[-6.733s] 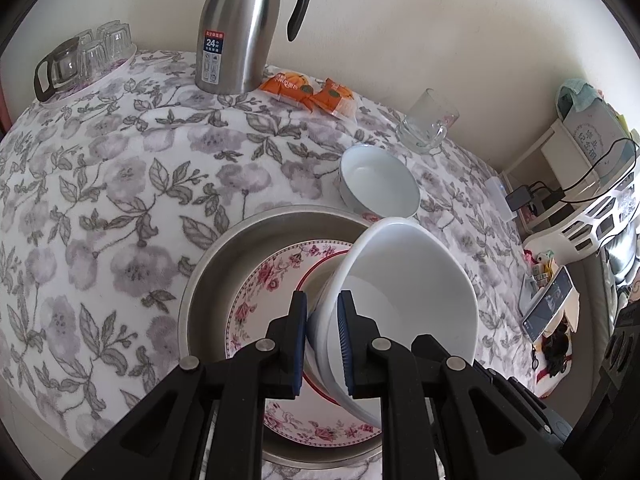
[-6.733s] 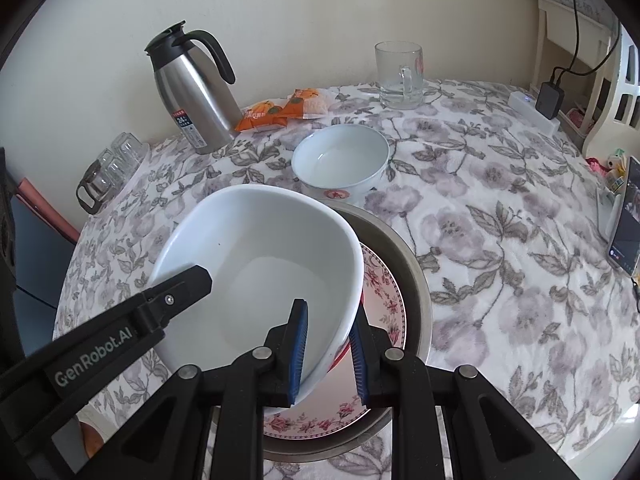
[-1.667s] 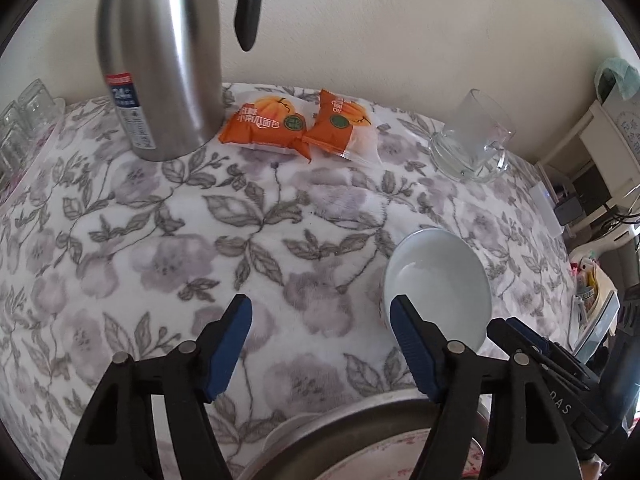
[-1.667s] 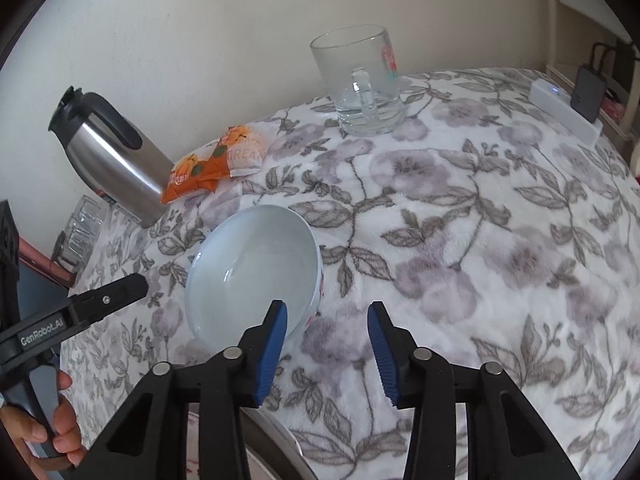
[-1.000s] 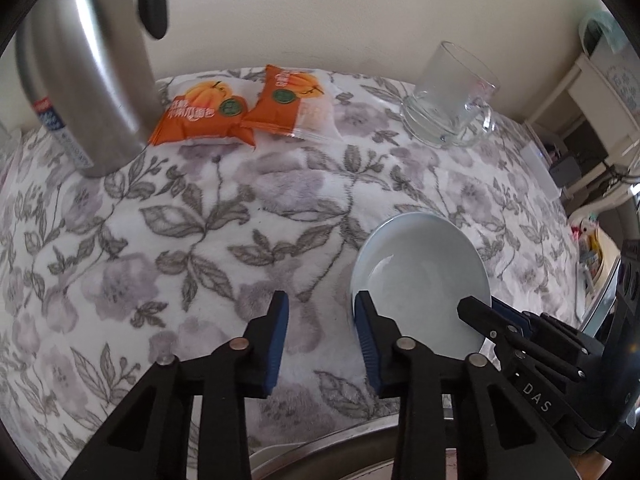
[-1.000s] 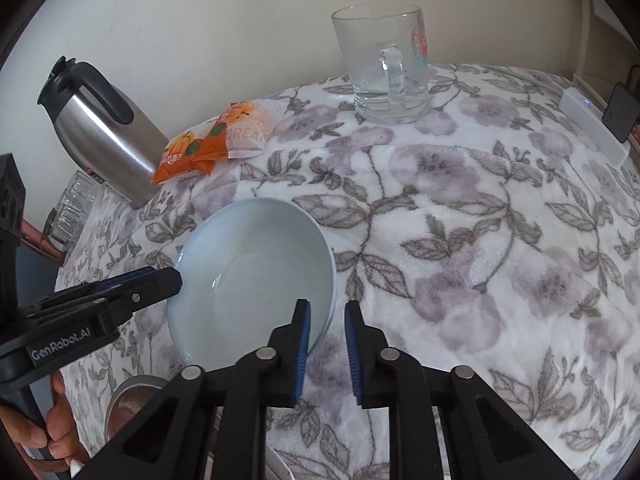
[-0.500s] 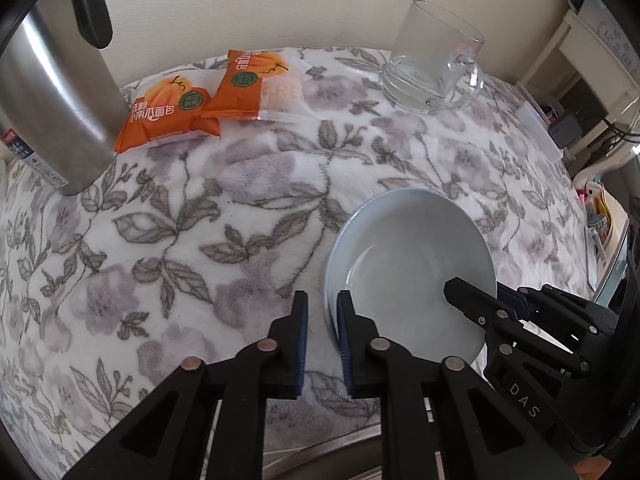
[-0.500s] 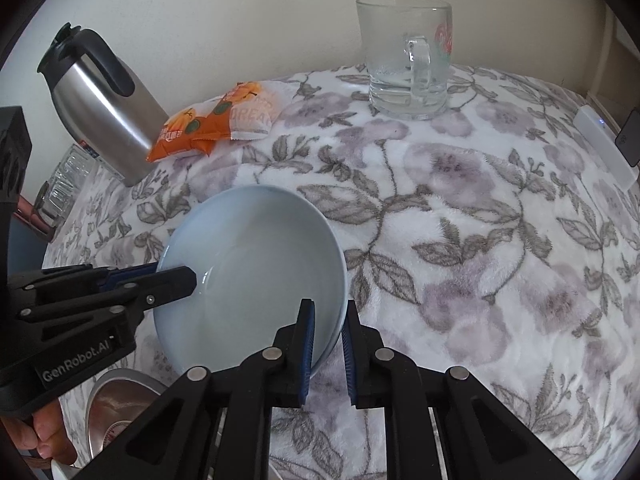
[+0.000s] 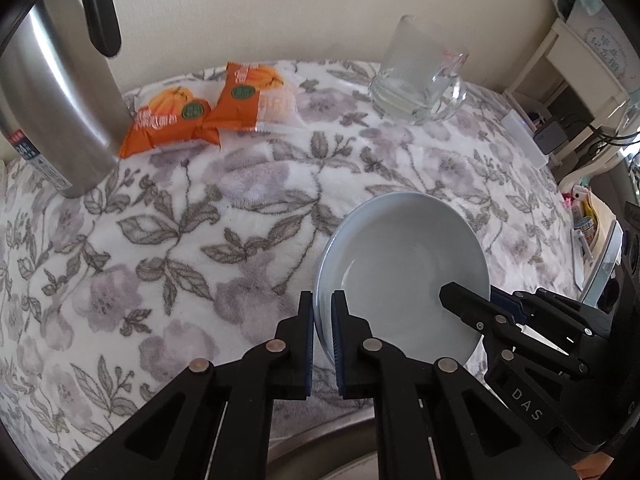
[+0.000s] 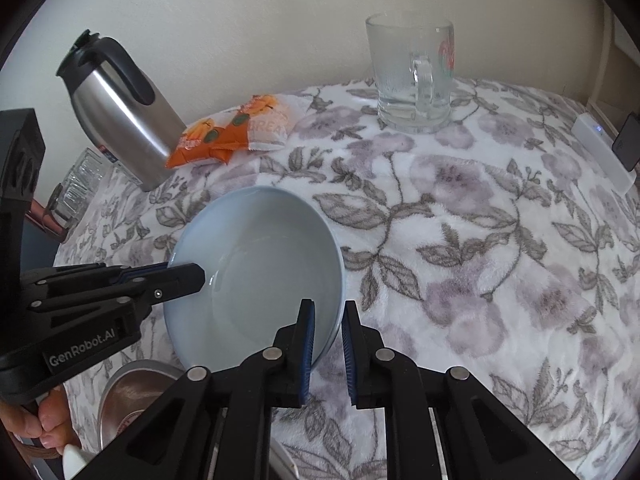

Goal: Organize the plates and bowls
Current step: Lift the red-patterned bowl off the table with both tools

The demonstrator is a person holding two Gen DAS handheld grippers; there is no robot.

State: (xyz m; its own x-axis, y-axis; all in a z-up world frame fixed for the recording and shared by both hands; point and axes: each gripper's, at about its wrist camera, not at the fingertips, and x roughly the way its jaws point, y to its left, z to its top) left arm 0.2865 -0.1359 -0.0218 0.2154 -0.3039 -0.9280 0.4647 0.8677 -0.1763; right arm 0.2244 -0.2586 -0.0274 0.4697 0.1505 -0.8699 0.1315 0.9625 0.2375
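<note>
Closest to the cameras, both sets of tongs pinch the same white bowl (image 9: 404,276). The left tongs (image 9: 323,332) are shut tight on the bowl's left rim, one blue pad inside and one outside. The right tongs (image 10: 328,344) are shut on the bowl's right rim the same way. The bowl is tipped a little, and its inside looks clean. You cannot tell if its bottom touches the tabletop (image 10: 480,240), which has a white cloth with gray flowers and leaves on it.

Down low, just under the tongs, is the rim of a shiny metal basin (image 10: 132,376). A bit of a red and white plate (image 10: 130,420) peeks out inside it. A hand (image 10: 38,420) holds the left tool at the bottom corner.

Farther back lie two orange snack packets (image 9: 208,108), side by side. Left of them stands a tall steel jug (image 10: 120,116) with a black handle. To the right, near the wall, stands a clear glass mug (image 10: 414,76).
</note>
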